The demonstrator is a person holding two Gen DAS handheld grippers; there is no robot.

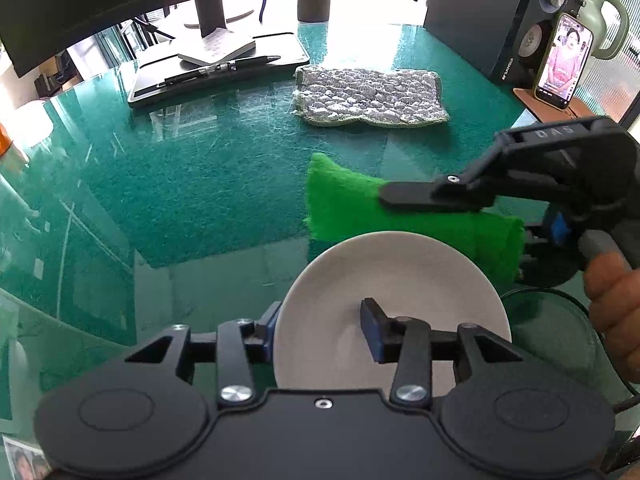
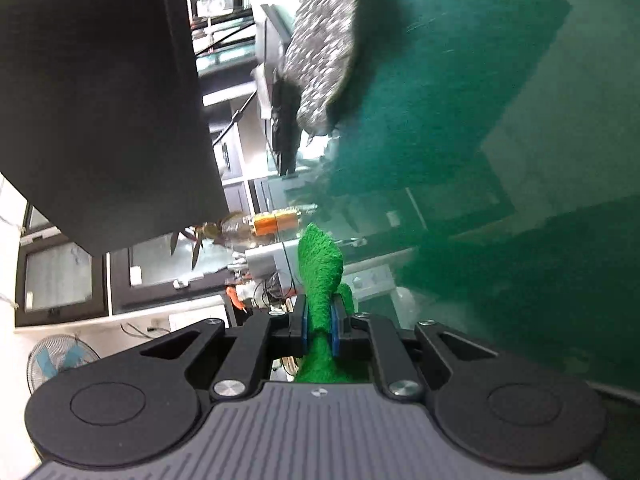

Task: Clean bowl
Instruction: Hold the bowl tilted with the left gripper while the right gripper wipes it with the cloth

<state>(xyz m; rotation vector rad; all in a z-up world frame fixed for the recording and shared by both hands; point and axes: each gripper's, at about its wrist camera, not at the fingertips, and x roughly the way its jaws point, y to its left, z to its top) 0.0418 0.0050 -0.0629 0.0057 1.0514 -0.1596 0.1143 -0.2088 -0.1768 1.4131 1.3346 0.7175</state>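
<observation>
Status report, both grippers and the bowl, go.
Left gripper straddles white bowl rim, pads not pressing. Right gripper shut on green scrub pad, beside the bowl. Nothing in the way.

Left wrist view: bowl [image 1: 384, 300] sits on the table [image 1: 200, 184] nearest the camera, its rim between the left gripper [image 1: 320, 330] fingers – one finger outside the rim at left, the other inside the bowl. Just behind the bowl, the scrub pad [image 1: 344, 204] hangs above the table, pinched in the right gripper [image 2: 319, 330], which reaches in from the right w/ a hand [image 1: 616, 304] on its handle. Farther back, centre, a knitted cloth [image 1: 370, 96] lies flat; left of it a tablet [image 1: 224, 68] w/ a pen [image 1: 218, 69] on top. Far right – a speaker [image 1: 516, 20], w/ a phone [image 1: 564, 62] propped in front of it.
</observation>
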